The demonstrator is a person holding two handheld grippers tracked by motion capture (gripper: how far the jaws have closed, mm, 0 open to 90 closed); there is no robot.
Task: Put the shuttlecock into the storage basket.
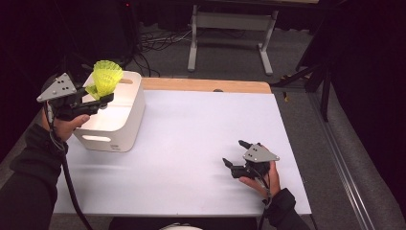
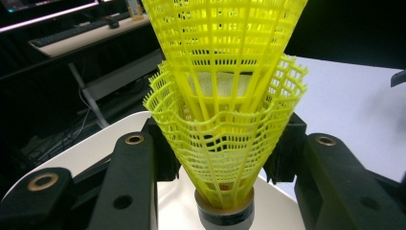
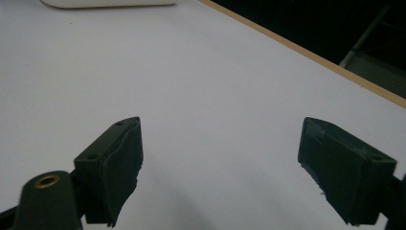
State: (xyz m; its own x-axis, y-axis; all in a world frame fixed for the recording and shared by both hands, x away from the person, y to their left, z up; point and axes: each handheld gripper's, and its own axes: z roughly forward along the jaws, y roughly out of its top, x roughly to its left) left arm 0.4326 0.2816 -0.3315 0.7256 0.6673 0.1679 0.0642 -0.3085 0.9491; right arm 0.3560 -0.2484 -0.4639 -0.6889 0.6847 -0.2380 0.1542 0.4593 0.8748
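Note:
Two yellow plastic shuttlecocks (image 1: 106,76) nested one inside the other are held in my left gripper (image 1: 98,97), which hovers over the open top of a white bin (image 1: 115,120) at the table's left. In the left gripper view the jaws press on both sides of the outer shuttlecock's mesh skirt (image 2: 225,143), its dark cork base at the bottom. My right gripper (image 1: 235,154) rests low over the white table top (image 1: 191,143) at the right, jaws wide apart with nothing between its fingertips (image 3: 119,163).
A wooden strip (image 1: 206,85) runs along the table's far edge. Beyond it stand a metal frame's legs (image 1: 230,38) and cables on the floor. The table's right edge drops to grey carpet.

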